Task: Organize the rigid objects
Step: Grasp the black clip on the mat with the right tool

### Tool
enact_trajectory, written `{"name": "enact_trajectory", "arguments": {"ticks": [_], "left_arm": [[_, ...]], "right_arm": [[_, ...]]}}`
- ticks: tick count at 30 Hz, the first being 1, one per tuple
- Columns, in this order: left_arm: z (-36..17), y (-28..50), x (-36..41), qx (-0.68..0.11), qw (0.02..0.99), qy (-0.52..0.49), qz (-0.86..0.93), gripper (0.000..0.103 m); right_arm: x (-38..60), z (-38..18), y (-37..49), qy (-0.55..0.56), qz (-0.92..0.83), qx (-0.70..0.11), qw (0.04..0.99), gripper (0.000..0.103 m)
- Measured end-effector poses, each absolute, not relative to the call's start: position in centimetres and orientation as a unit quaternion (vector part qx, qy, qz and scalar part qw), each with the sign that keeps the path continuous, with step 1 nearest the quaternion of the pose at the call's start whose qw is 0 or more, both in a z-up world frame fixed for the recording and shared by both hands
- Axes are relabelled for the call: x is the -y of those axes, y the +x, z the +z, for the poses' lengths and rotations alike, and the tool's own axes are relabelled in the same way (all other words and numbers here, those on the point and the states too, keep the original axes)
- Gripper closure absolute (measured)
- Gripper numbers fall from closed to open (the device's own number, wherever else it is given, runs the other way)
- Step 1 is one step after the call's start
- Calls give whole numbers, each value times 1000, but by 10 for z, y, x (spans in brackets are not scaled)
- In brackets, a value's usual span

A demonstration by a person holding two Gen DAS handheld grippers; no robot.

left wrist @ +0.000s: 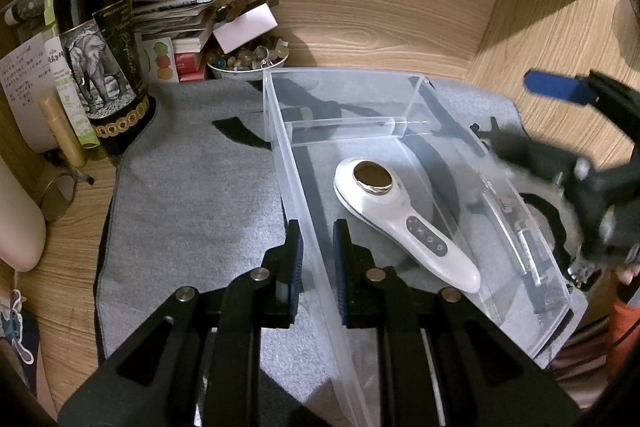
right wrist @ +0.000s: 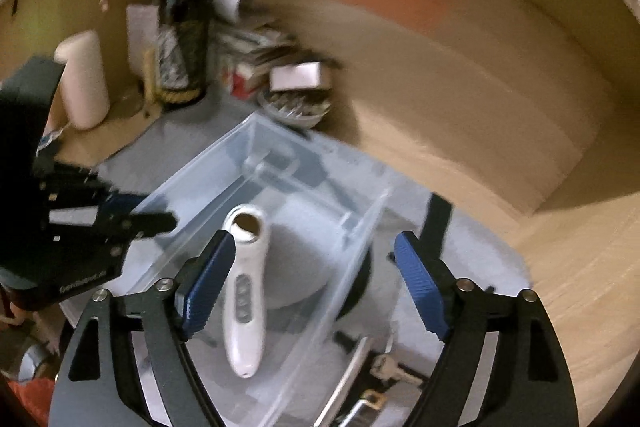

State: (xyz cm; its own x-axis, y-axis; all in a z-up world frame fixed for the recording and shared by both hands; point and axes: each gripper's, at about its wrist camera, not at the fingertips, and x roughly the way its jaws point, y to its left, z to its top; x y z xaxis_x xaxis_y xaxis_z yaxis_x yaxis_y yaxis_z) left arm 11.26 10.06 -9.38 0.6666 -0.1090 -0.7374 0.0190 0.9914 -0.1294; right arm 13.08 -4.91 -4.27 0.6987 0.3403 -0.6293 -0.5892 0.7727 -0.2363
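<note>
**Device in the bin, right gripper free**

The left gripper (left wrist: 318,259) is clamped narrow on the near wall of the clear bin (left wrist: 416,83), steadying it on the grey mat (left wrist: 192,203). The white device (left wrist: 400,219) lies flat on the bin floor, head toward the far end, handle toward the near corner. The right gripper (right wrist: 316,283) hangs above it with its jaws wide and nothing in them; the device sits below the left blue pad (right wrist: 208,283), apart from both. I'd judge this item placed. Next comes fetching another object: small metal pieces (right wrist: 380,371) lie just outside the bin's right wall.
</note>
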Motion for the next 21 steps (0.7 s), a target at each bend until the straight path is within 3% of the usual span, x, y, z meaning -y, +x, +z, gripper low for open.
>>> {"name": "enact_trajectory", "arguments": {"ticks": [9,21], "left_arm": [[-94,113,-101,-407,911,-55,-35,90],[-94,113,-100,-406,912,-52,-34,90]], "right_arm": [[83,-28,167,-180,199,-278,922,16],[137,-81,239,-97,147,-373,911,16]]}}
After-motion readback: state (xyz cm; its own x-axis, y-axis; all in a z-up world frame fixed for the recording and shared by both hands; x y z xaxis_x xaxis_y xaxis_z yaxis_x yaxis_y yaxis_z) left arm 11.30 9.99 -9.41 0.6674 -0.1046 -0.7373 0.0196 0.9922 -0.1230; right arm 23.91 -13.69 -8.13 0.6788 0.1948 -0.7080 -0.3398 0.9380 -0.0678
